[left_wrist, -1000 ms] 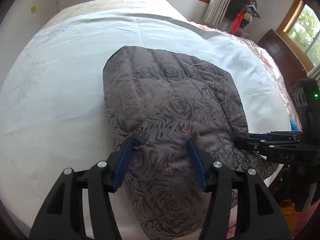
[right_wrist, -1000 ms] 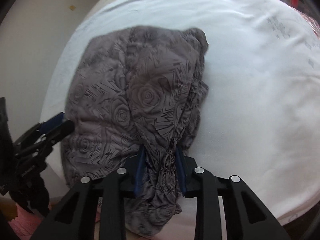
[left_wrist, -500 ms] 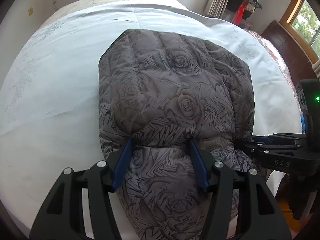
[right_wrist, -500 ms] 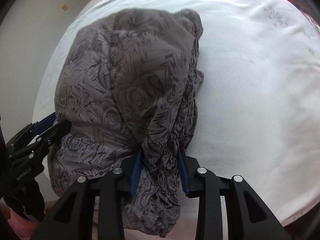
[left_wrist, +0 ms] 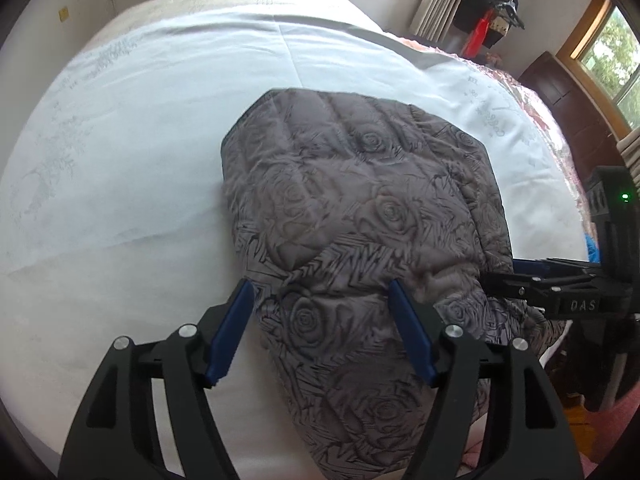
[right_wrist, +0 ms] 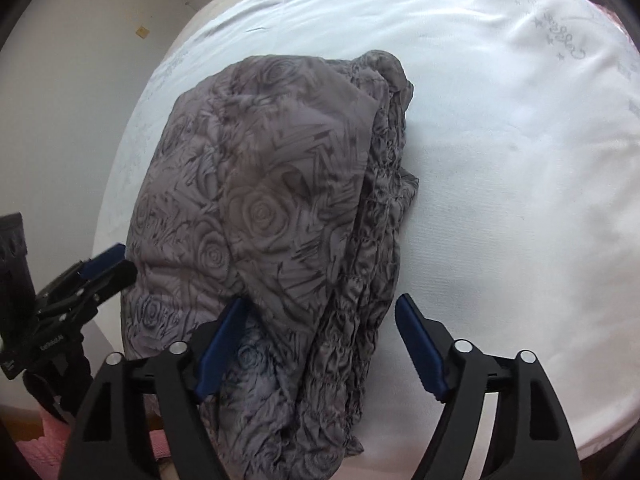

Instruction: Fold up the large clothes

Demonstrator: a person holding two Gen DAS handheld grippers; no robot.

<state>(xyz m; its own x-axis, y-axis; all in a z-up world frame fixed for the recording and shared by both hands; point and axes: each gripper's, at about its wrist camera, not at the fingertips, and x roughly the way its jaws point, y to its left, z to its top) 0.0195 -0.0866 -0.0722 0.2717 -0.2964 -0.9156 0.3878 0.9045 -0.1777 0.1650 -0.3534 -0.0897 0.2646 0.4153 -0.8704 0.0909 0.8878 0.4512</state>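
Observation:
A grey quilted jacket with a rose pattern (left_wrist: 360,216) lies folded in a thick pile on the white bed sheet (left_wrist: 140,140), its near end hanging over the bed edge. My left gripper (left_wrist: 320,296) is open, its blue pads straddling the jacket's near part without clamping it. My right gripper (right_wrist: 320,312) is open too, its jaws wide apart around the bunched edge of the jacket (right_wrist: 280,200). The right gripper also shows at the right of the left wrist view (left_wrist: 520,276), and the left gripper at the left of the right wrist view (right_wrist: 108,260).
The white sheet (right_wrist: 520,160) spreads wide to the far side and right of the jacket. A wall (right_wrist: 60,80) stands beyond the bed's left side. Wooden-framed windows (left_wrist: 600,32), a curtain and a dark wooden cabinet (left_wrist: 568,96) stand at the back right. Pink flooring (right_wrist: 36,452) lies below the bed edge.
My right gripper was shut on the jacket's bunched edge and has now opened wide, letting it go. The jacket, lifted half a second ago, has settled back down. My left gripper stays open.

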